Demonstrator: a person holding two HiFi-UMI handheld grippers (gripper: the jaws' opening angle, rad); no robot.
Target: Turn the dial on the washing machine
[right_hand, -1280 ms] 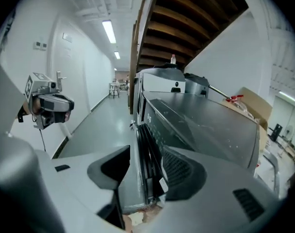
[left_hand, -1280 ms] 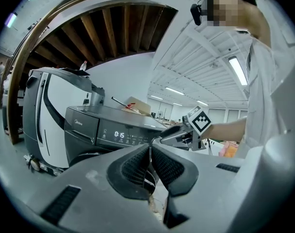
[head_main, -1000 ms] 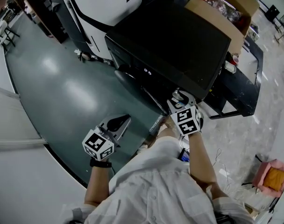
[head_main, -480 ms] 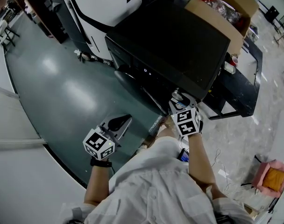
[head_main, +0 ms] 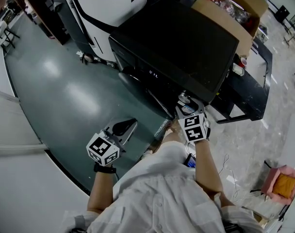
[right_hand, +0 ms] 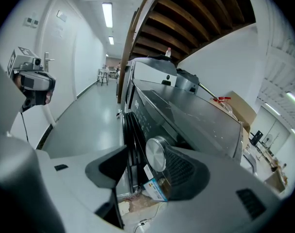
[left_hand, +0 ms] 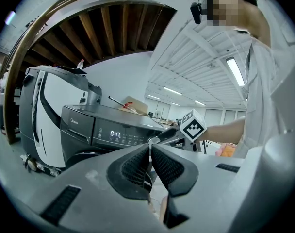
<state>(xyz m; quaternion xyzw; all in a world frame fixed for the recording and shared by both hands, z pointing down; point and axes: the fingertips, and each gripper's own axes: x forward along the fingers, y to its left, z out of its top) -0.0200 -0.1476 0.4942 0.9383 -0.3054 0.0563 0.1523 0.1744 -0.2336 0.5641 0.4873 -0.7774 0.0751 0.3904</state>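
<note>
Dial (right_hand: 156, 154) is the silver knob at the right end of the washing machine (head_main: 186, 42) control panel, on the front face just above the door. We see it best in the right gripper view. Right gripper (right_hand: 146, 160) has its jaws apart and straddling the dial: the knob's edge sits against the right-hand pad, and there's a visible gap between the knob and the other jaw. So we read it as lined up on the dial but not clamped. Head view agrees, with that gripper's nose hard up at the front right corner of the machine. Left gripper (left_hand: 151, 148) has its jaws pressed together on nothing and hangs low and well apart from the machine, over the green floor (head_main: 65, 91). It has no part in this step. The panel display (left_hand: 115, 134) is lit and reads 0:47, so the machine is powered. Our call on progress: the approach is done, while the grip and the actual rotation are left. We can't tell from these views whether the dial has already been moved off some starting position. What remains is to close on the knob and twist. Cardboard box (head_main: 235, 8) on the lid and the white machine (head_main: 113, 4) next door are both clear of the work.
</note>
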